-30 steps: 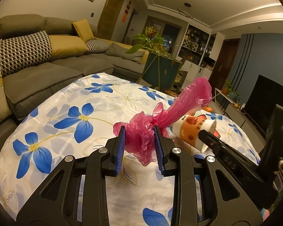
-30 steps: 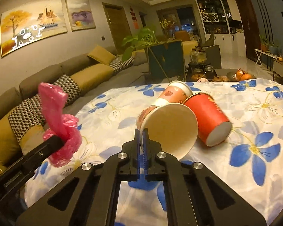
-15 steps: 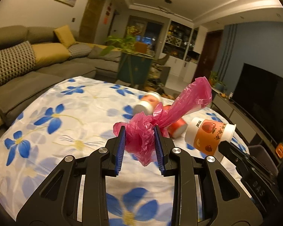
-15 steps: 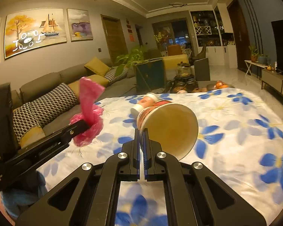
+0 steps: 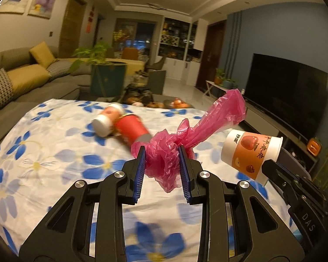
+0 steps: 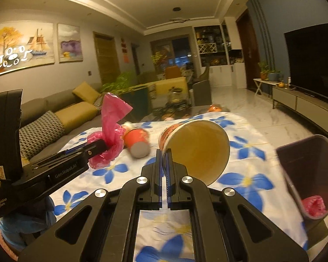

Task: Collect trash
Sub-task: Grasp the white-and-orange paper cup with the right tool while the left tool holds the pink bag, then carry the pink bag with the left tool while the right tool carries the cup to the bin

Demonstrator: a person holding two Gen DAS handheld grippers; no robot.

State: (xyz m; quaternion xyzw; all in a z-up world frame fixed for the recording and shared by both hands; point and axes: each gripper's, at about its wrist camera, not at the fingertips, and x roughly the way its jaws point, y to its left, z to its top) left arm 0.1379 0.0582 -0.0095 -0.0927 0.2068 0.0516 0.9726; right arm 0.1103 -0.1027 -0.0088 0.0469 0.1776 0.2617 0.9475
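Note:
My left gripper (image 5: 162,152) is shut on a crumpled pink plastic bag (image 5: 185,137), whose tail sticks up to the right; the same bag (image 6: 110,128) shows at the left of the right wrist view. My right gripper (image 6: 163,152) is shut on the rim of an orange-and-white paper cup (image 6: 196,148), held in the air with its mouth toward the camera; this cup (image 5: 251,152) appears at the right of the left wrist view. A red cup (image 5: 131,130) and a white-lidded cup (image 5: 107,120) lie on the flowered table.
A dark bin (image 6: 312,174) with something pink inside stands at the table's right edge. The white cloth with blue flowers (image 5: 43,163) covers the table. A grey sofa (image 5: 21,80) lies to the left, and a TV (image 5: 286,91) to the right.
Both grippers have swung to the right with their loads still held. The bin has come into the right wrist view, and the two cups on the table now lie further left.

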